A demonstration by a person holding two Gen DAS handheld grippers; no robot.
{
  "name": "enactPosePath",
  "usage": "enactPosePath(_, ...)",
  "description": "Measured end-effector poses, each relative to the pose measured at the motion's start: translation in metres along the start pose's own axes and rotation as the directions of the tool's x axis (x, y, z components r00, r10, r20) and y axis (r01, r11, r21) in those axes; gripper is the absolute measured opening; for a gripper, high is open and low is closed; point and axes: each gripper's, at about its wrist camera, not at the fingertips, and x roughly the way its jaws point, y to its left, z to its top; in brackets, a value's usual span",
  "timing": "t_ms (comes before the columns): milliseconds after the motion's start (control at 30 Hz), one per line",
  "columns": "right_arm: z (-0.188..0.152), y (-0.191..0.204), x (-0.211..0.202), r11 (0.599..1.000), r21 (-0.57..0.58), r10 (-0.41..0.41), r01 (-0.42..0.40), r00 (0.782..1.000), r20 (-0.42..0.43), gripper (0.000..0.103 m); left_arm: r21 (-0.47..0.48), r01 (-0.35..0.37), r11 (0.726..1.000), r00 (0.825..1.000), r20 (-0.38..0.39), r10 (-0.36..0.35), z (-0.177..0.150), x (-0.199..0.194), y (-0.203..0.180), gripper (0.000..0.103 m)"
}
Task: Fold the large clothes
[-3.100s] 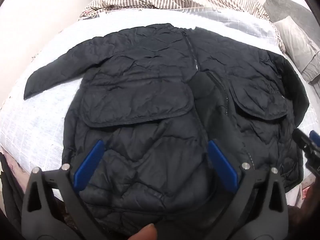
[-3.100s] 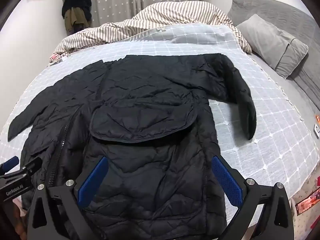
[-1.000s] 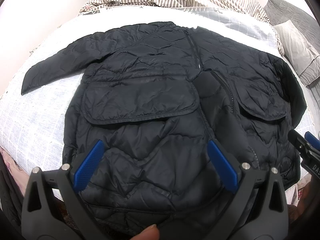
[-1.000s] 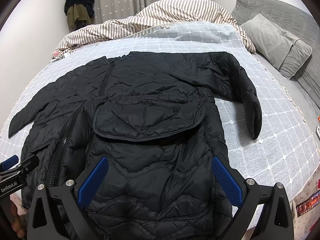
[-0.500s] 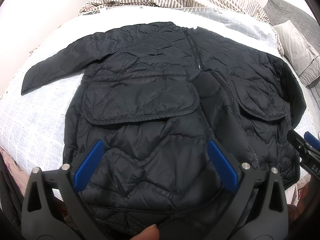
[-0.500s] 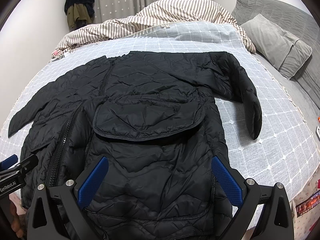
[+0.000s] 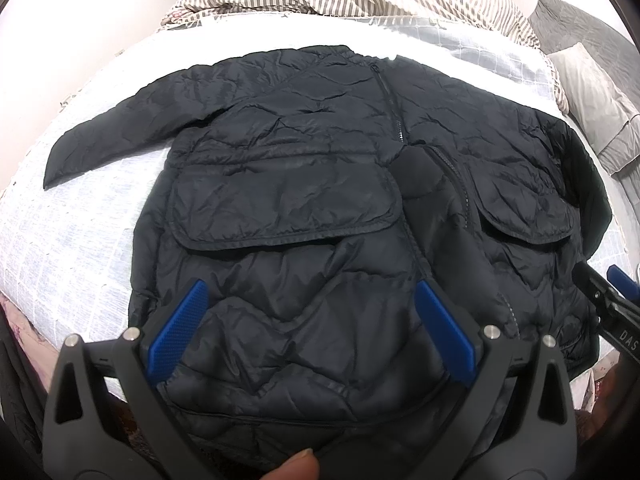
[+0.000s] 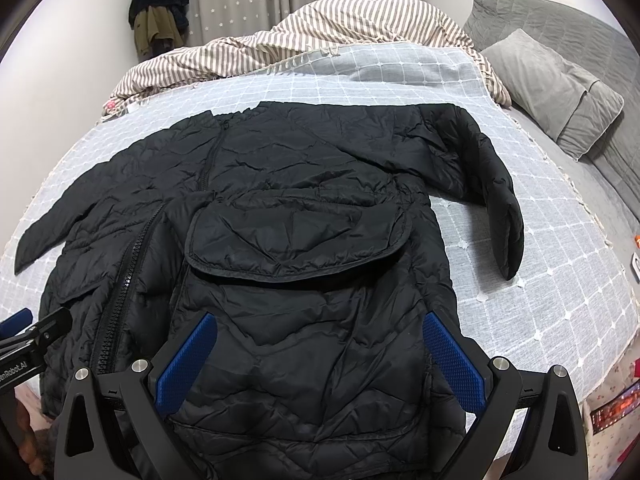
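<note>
Jacket (image 7: pixel 320 208) flat on bed (image 8: pixel 520 264), hem hidden behind both wide-spread, empty fingers (image 7: pixel 178 332).

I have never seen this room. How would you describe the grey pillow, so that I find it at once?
Start from the bed with the white-checked grey cover, where a black quilted jacket lies spread flat. Look past the jacket's right sleeve to the far right corner. The grey pillow leans there against a quilted grey headboard; it is plain, unlike the striped blanket bunched beside it.
</note>
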Motion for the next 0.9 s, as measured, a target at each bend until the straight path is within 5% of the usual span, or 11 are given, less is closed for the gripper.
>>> enactPosePath(600, 0.004, 0.004, 0.01, 1.0, 0.003, -0.014, 0.014, 1.0, -0.013, 0.103, -0.007, 0.004, 1.0, 1.0, 0.019, -0.004, 0.005, -0.004, 0.007, 0.102)
enactPosePath(900, 0.03, 0.01, 0.012, 0.993, -0.116, -0.03, 0.036, 0.998, 0.051, 0.103, 0.073, -0.027, 0.997, 0.977, 0.212, 0.011, 0.034, -0.027, 0.014, 0.103)
